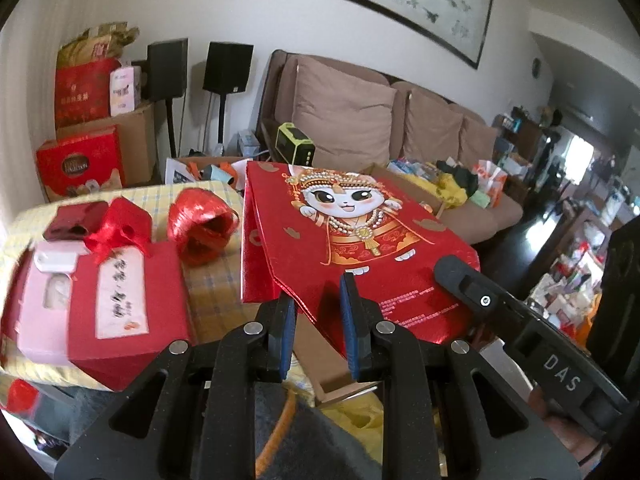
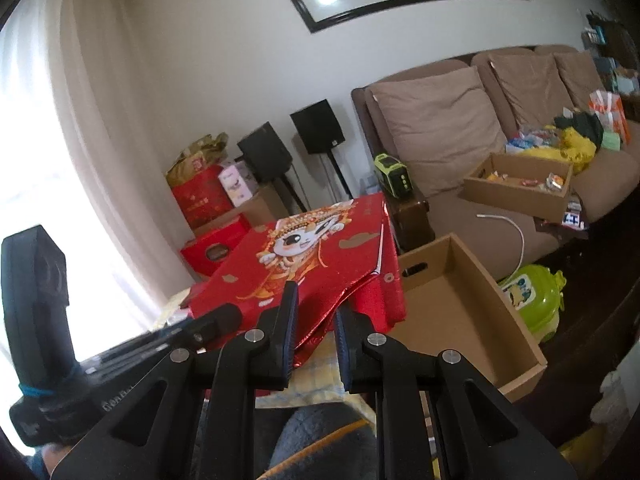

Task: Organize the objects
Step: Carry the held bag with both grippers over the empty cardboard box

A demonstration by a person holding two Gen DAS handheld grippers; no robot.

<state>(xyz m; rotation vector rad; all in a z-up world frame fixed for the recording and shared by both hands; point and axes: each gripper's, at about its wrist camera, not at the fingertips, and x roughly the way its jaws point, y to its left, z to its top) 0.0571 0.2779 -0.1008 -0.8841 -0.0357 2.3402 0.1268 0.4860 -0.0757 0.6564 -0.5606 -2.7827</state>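
A flat, shiny red gift bag (image 1: 360, 240) printed with a cartoon cat in costume hangs level between both grippers. In the left wrist view, my left gripper (image 1: 318, 300) is shut on the bag's folded near edge. My right gripper's black body (image 1: 480, 300) reaches in at the bag's right corner. In the right wrist view, my right gripper (image 2: 316, 312) is shut on crumpled foil at the gift bag's (image 2: 304, 256) near corner, and the left gripper's body (image 2: 208, 324) lies at its left side.
On a yellow checked cloth (image 1: 216, 292) sit a red gift box with a bow (image 1: 120, 280) and a red ribbon spool (image 1: 200, 224). An open cardboard box (image 2: 452, 312) stands right of the bag. A brown sofa (image 2: 440, 132) carries another box and clutter.
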